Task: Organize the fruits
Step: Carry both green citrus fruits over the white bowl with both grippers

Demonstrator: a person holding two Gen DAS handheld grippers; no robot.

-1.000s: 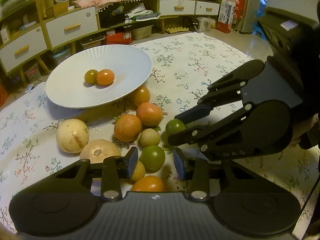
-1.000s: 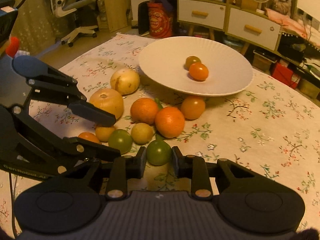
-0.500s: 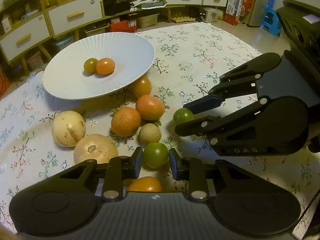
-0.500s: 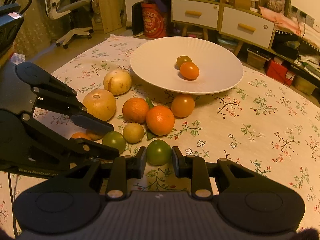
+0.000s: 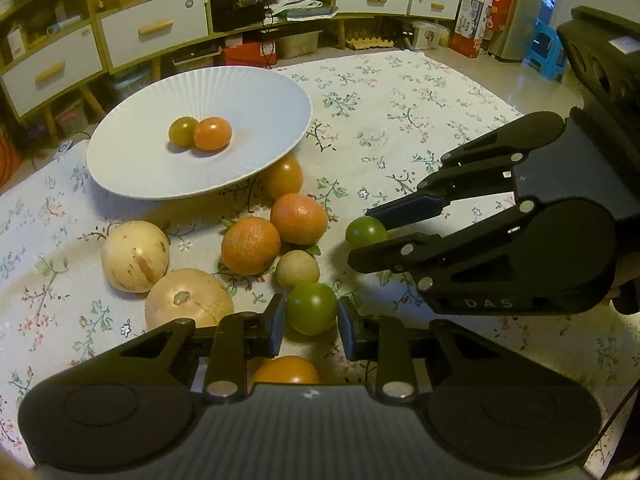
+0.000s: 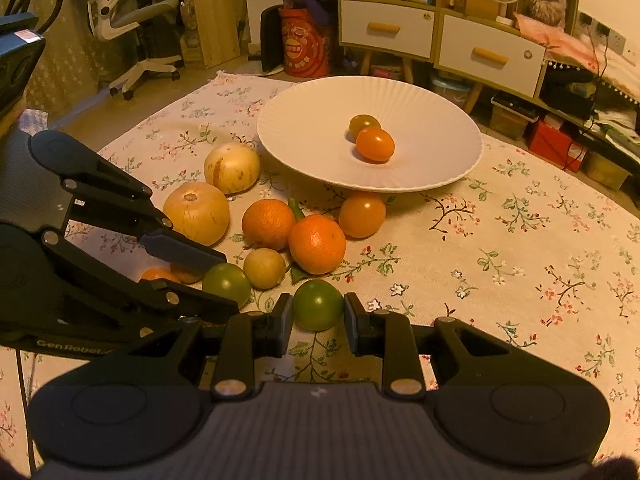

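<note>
My left gripper (image 5: 311,316) is shut on a green tomato (image 5: 311,308) at the near side of the fruit pile. My right gripper (image 6: 317,312) is shut on a second green tomato (image 6: 318,305), which also shows in the left wrist view (image 5: 365,231). A white plate (image 5: 132,164) holds a small green tomato (image 5: 183,131) and an orange tomato (image 5: 212,133). Two oranges (image 5: 250,245), two pale round melons (image 5: 134,255), a small yellow fruit (image 5: 297,269) and orange tomatoes (image 5: 282,176) lie on the floral tablecloth (image 5: 400,120).
An orange tomato (image 5: 286,370) lies just behind my left fingers. Cabinets with white drawers (image 5: 154,30) stand beyond the table's far edge. An office chair (image 6: 132,32) and a red tin (image 6: 304,50) stand on the floor beyond the table in the right wrist view.
My left gripper has moved forward and closed around the green tomato. My right gripper has kept its green tomato between the fingers and shifted slightly.
</note>
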